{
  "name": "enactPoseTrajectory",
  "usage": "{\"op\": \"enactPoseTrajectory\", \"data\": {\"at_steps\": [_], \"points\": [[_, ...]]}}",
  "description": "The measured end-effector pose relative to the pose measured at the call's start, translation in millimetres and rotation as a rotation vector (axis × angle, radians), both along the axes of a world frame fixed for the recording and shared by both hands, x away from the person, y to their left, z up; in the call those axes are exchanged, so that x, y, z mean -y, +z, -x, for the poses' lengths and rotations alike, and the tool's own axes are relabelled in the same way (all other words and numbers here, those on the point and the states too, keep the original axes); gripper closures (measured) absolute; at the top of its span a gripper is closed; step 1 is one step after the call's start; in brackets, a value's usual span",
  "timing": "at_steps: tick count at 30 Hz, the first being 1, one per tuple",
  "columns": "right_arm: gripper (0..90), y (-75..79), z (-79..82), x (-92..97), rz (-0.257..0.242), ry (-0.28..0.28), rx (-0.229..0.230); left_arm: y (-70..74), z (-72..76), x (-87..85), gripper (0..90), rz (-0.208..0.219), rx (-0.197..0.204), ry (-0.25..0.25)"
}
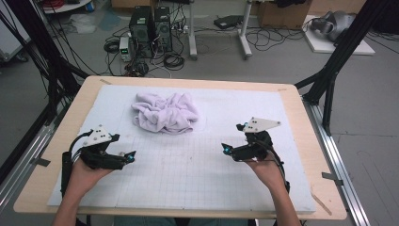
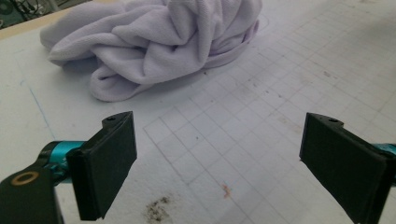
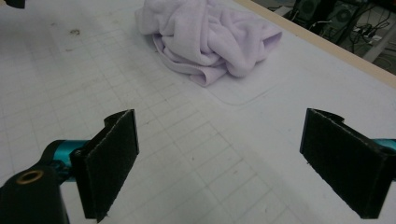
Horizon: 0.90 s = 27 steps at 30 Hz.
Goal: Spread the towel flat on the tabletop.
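Observation:
A crumpled lilac towel (image 1: 165, 112) lies in a heap on the white gridded mat (image 1: 188, 174), toward the far middle of the table. My left gripper (image 1: 126, 142) hovers near the mat's left side, open, jaws wide apart and empty. In the left gripper view the towel (image 2: 159, 42) lies ahead, beyond the open left gripper (image 2: 219, 163). My right gripper (image 1: 233, 138) is held over the mat's right half, also open with nothing between its jaws. The right gripper view has the towel (image 3: 210, 37) ahead and to the left of the open right gripper (image 3: 219, 163).
The mat covers a wooden table (image 1: 291, 92) with black frame posts (image 1: 339, 56) at both sides. Computer towers (image 1: 150, 30) and cables stand on the floor beyond the far edge. A dark smudge (image 2: 159, 210) marks the mat near my left gripper.

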State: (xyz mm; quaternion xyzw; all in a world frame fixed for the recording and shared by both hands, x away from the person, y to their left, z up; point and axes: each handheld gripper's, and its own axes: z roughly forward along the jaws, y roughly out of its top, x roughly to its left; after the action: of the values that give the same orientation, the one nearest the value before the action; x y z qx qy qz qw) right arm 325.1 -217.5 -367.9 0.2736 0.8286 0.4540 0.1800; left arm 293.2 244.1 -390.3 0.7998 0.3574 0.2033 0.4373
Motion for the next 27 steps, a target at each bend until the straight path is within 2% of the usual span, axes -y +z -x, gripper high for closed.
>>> {"op": "enactPoseTrajectory", "data": {"at_steps": [4, 9, 11, 13, 15, 16, 18, 19, 20, 23, 25, 26, 27], "points": [[10.9, 4.1, -14.7, -16.9, 0.019, 0.021, -0.006, 5.3, -11.0, 7.0, 16.2, -0.022, 0.003, -0.02], [11.2, 9.8, -33.6, -37.1, 0.035, 0.046, -0.012, 11.6, -28.5, 14.3, 22.2, -0.029, 0.003, -0.022], [12.6, 11.7, -41.6, -45.3, 0.024, 0.061, -0.02, 13.5, -35.3, 17.2, 24.2, -0.026, 0.007, -0.022], [15.3, 13.1, -49.7, -53.2, 0.027, 0.079, -0.028, 15.7, -44.8, 21.1, 26.2, -0.031, 0.001, -0.026], [16.1, 12.9, -57.6, -62.3, 0.037, 0.092, -0.033, 15.3, -53.1, 22.8, 28.2, -0.018, -0.002, -0.029], [18.4, 12.2, -60.9, -66.5, 0.036, 0.098, -0.036, 13.2, -57.4, 24.0, 29.6, -0.005, 0.01, -0.021], [20.6, 8.4, -68.1, -74.7, 0.038, 0.118, -0.05, 7.8, -64.5, 25.4, 33.4, -0.007, 0.016, -0.019], [25.1, 2.3, -75.3, -82.4, 0.057, 0.125, -0.066, 5.4, -67.3, 26.0, 35.4, -0.008, 0.007, -0.017], [25.1, 2.3, -75.3, -82.4, 0.057, 0.125, -0.066, 2.1, -71.0, 26.6, 35.4, -0.02, -0.003, -0.016], [32.3, -8.8, -84.3, -90.7, 0.068, 0.137, -0.086, -7.8, -82.2, 29.8, 38.4, -0.042, -0.024, -0.01], [37.0, -16.3, -89.8, -95.4, 0.077, 0.145, -0.101, -11.9, -87.5, 32.2, 41.6, -0.035, -0.027, -0.006], [40.5, -23.2, -94.6, -100.4, 0.087, 0.143, -0.111, -14.3, -90.7, 33.8, 46.6, -0.033, -0.031, 0.0], [40.5, -23.2, -94.6, -100.4, 0.087, 0.143, -0.111, -16.7, -93.7, 35.4, 46.6, -0.037, -0.035, 0.002]]}}
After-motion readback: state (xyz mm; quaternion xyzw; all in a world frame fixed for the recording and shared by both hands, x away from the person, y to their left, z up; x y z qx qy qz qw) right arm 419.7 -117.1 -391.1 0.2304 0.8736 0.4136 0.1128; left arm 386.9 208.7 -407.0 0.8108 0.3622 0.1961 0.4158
